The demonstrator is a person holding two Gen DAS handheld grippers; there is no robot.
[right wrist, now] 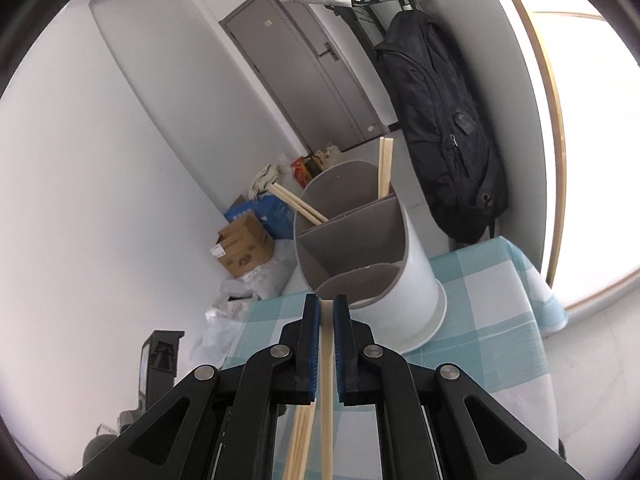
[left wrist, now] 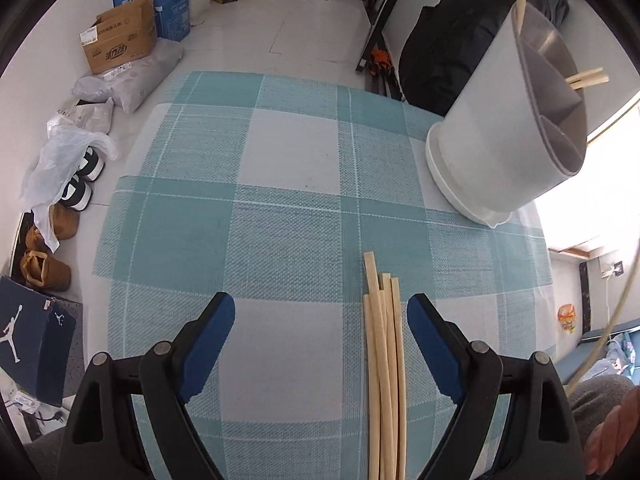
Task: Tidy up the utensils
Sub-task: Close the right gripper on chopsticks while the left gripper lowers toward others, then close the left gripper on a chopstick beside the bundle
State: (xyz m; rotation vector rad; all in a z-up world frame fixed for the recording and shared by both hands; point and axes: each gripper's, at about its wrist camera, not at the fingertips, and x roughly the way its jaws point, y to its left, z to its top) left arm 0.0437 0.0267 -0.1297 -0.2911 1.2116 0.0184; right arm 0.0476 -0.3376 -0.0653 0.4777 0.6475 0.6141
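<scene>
A white utensil holder (left wrist: 500, 136) with grey dividers stands on the checked tablecloth (left wrist: 248, 220) at the far right; it also shows in the right wrist view (right wrist: 360, 248). Chopsticks (right wrist: 385, 168) stick out of its far compartments. Several loose chopsticks (left wrist: 384, 360) lie on the cloth between the fingers of my left gripper (left wrist: 320, 312), which is open and just above them. My right gripper (right wrist: 327, 306) is shut on one chopstick (right wrist: 326, 380), held in the air just short of the holder's rim. More chopsticks (right wrist: 300, 444) lie below it.
The table ends at the left; beyond it the floor holds cardboard boxes (left wrist: 120, 40), plastic bags (left wrist: 60, 168) and shoes. A black backpack (right wrist: 444, 120) hangs behind the holder. A person's hand (left wrist: 612, 440) shows at the lower right.
</scene>
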